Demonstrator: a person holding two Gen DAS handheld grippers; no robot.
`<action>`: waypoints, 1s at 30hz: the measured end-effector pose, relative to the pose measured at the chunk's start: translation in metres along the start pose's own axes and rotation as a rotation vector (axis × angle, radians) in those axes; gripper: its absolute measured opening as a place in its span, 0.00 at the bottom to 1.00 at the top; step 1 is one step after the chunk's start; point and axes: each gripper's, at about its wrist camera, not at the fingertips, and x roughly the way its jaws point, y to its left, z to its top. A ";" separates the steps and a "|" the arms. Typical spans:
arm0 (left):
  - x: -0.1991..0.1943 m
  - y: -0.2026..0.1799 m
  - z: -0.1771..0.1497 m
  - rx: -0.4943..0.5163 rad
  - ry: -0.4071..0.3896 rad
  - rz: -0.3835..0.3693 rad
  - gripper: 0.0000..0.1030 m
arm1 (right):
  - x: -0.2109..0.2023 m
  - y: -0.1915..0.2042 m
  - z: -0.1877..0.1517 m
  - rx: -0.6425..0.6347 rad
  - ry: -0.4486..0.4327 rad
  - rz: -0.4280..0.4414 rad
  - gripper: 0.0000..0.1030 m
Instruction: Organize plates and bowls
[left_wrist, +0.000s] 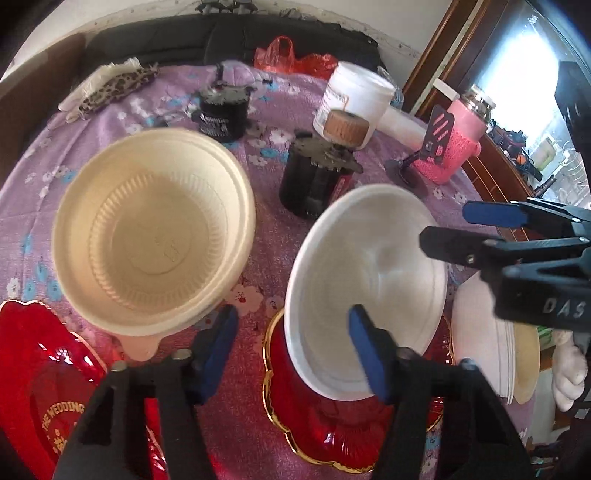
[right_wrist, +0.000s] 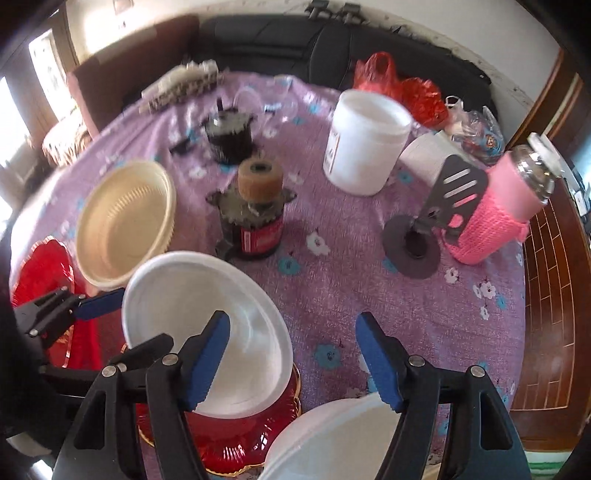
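The sorting is judged to be only partly done. A white foam bowl (left_wrist: 365, 291) is seen tilted on a red scalloped plastic plate with a gold rim (left_wrist: 332, 439) at the near middle of the desk (left_wrist: 258, 266), and a cream ribbed plastic bowl (left_wrist: 155, 229) is seen to its left, apart from it. A red heart-shaped plate with gold lettering (left_wrist: 44, 373) lies at the near left, and a small stack of white and cream plates (left_wrist: 491, 350) is seen at the near right edge. Bowls and plates are thus still spread about; gathering like with like is judged to remain.

The left tongs (left_wrist: 291, 354) are held apart, one blue pad over the white bowl's near rim and the other outside it, with nothing seen pressed. The right tongs (right_wrist: 295, 362) are likewise held apart and empty, above the space between the white bowl and the stack.

The desk is covered with a purple flowered cloth. Farther off stand a white plastic tub (right_wrist: 365, 144), a pink knitted bottle sleeve (right_wrist: 495, 218) and dark jars (right_wrist: 251, 225). A dark sofa (right_wrist: 295, 44) is seen behind.
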 end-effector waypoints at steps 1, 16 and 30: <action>0.004 0.001 0.000 -0.002 0.018 -0.008 0.40 | 0.004 0.001 0.001 -0.004 0.012 -0.002 0.67; -0.021 0.008 -0.002 -0.048 -0.032 -0.001 0.12 | -0.028 0.026 0.002 0.003 -0.002 0.039 0.15; -0.121 0.054 -0.034 -0.118 -0.091 -0.010 0.12 | -0.094 0.102 -0.011 -0.037 -0.079 0.116 0.15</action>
